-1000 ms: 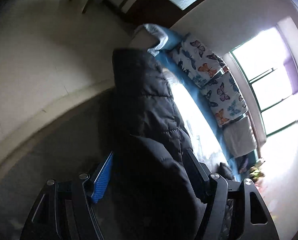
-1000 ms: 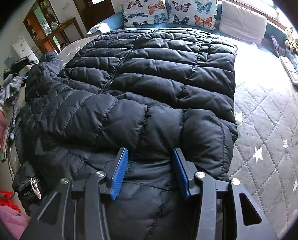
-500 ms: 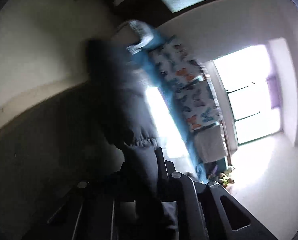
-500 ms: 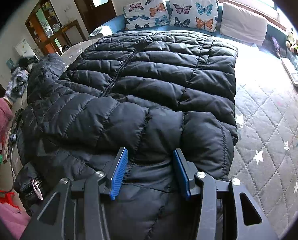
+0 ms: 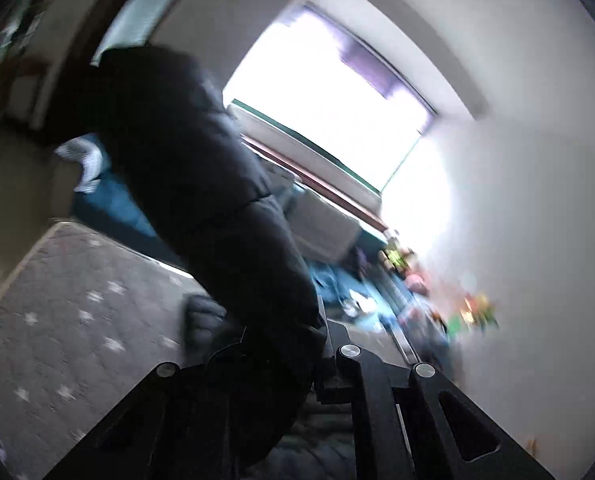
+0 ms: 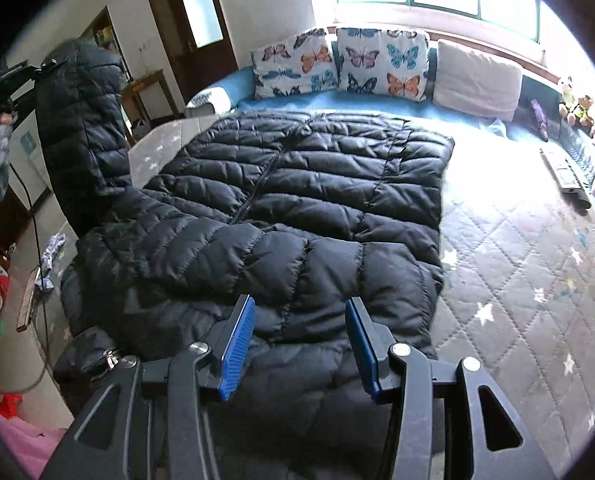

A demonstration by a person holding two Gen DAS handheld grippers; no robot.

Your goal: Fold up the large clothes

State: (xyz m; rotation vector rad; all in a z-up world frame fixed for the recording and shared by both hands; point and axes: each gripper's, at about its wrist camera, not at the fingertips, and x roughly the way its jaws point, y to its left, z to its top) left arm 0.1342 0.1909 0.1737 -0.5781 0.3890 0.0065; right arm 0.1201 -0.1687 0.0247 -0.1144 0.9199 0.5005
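A black quilted puffer jacket (image 6: 305,200) lies spread on the bed, zipper up. Its left sleeve (image 6: 81,136) is lifted high at the left side of the right wrist view. In the left wrist view the same sleeve (image 5: 201,184) hangs from my left gripper (image 5: 281,344), which is shut on it; the view is blurred. My right gripper (image 6: 299,340) is open, its blue-padded fingers (image 6: 239,344) just above the jacket's near hem, holding nothing.
The grey star-quilted bedspread (image 6: 517,272) extends to the right. Butterfly pillows (image 6: 381,62) and a plain cushion (image 6: 477,76) line the far side under a window. Soft toys (image 6: 577,108) sit at the far right. A doorway and shelves are at the far left.
My left gripper has raised the sleeve well above the bed and swung its view toward the window. My right gripper has pulled back and up from the jacket hem.
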